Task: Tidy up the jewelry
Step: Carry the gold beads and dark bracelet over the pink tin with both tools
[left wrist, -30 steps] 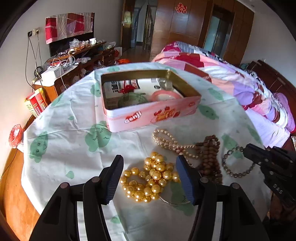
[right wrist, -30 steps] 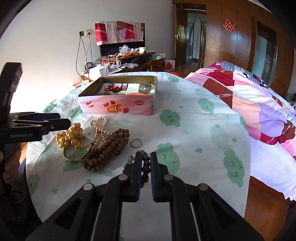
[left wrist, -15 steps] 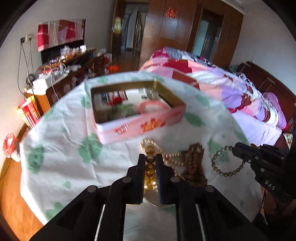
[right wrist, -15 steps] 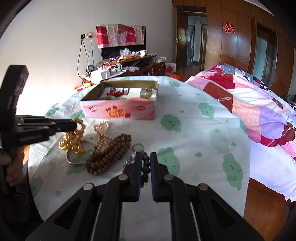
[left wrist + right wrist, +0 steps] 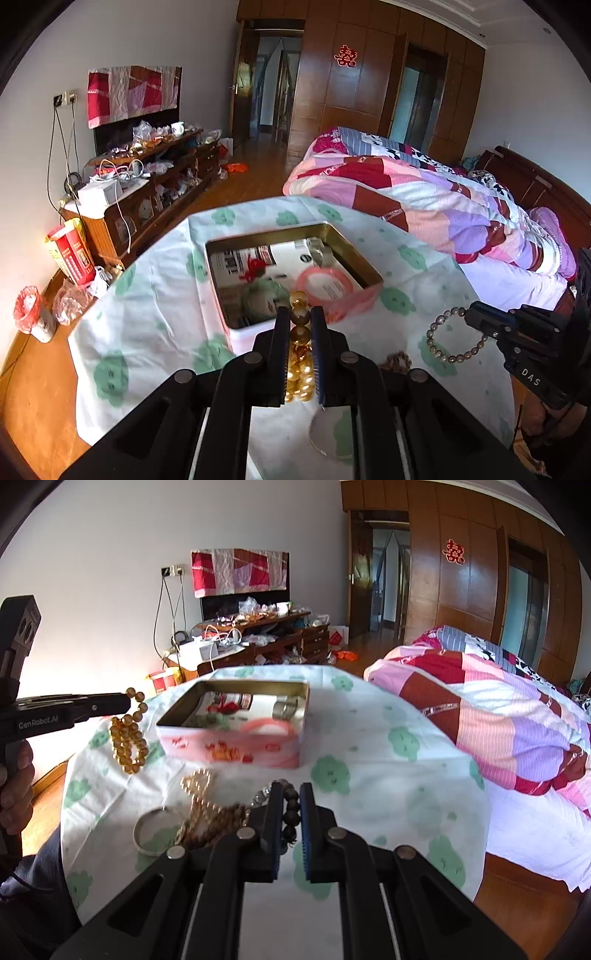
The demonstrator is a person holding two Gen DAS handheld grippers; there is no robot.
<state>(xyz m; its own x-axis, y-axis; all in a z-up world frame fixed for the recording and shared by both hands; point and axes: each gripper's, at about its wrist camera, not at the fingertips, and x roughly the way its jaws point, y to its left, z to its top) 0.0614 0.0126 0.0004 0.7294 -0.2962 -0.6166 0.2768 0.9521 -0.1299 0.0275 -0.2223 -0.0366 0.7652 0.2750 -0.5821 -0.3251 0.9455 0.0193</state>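
Left gripper point(image 5: 300, 325) clamped on gold beads point(image 5: 129, 738), dangling off the table's point(image 5: 369, 720) left edge beside the tin point(image 5: 236, 749); right gripper point(image 5: 290, 812) pinching dark bracelet point(image 5: 452, 338). Risk: swinging strand catching the rim, slipping.

Amber-gold beads point(image 5: 300, 363) sit between the black left gripper point(image 5: 300, 321) fingers, blue-padded. Ahead, a pink tin point(image 5: 343, 306) with gold inside walls. Beneath, a white cloth point(image 5: 155, 314) patterned with green clouds. Dark brown beads point(image 5: 290, 812) fill the black right gripper point(image 5: 290, 794).
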